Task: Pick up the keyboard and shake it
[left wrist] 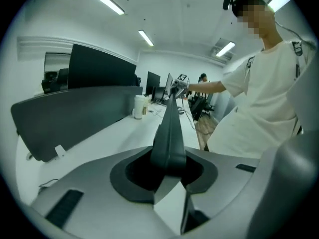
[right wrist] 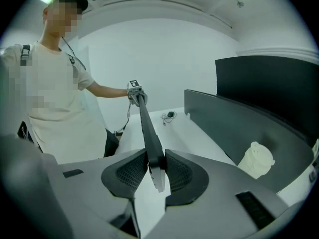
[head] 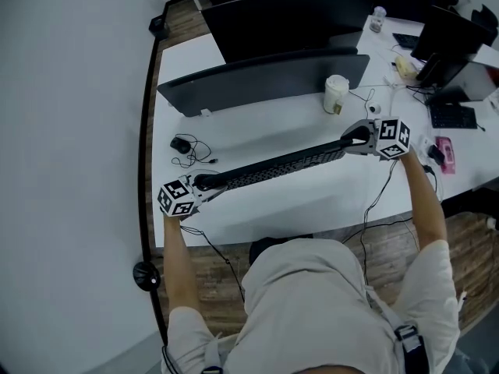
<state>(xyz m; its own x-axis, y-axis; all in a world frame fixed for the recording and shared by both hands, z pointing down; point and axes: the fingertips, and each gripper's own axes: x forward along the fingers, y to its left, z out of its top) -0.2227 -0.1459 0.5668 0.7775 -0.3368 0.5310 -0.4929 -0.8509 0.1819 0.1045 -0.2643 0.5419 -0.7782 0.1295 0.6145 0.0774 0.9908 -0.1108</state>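
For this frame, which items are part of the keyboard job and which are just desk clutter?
In the job: keyboard, left gripper and right gripper, each clamped on one end of it.
Lying about: white cup, mouse, desk divider, pink item.

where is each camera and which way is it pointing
Head view: on the person's head, looking steeply down at the desk; shows torso, forearms, left gripper and right gripper.
Left gripper view: on the left gripper, looking along the keyboard toward the right gripper; shows torso, right arm.
Right gripper view: on the right gripper, looking back toward the left gripper; shows torso, left arm.
Shared: both gripper views see the keyboard edge-on, clamped in their jaws.
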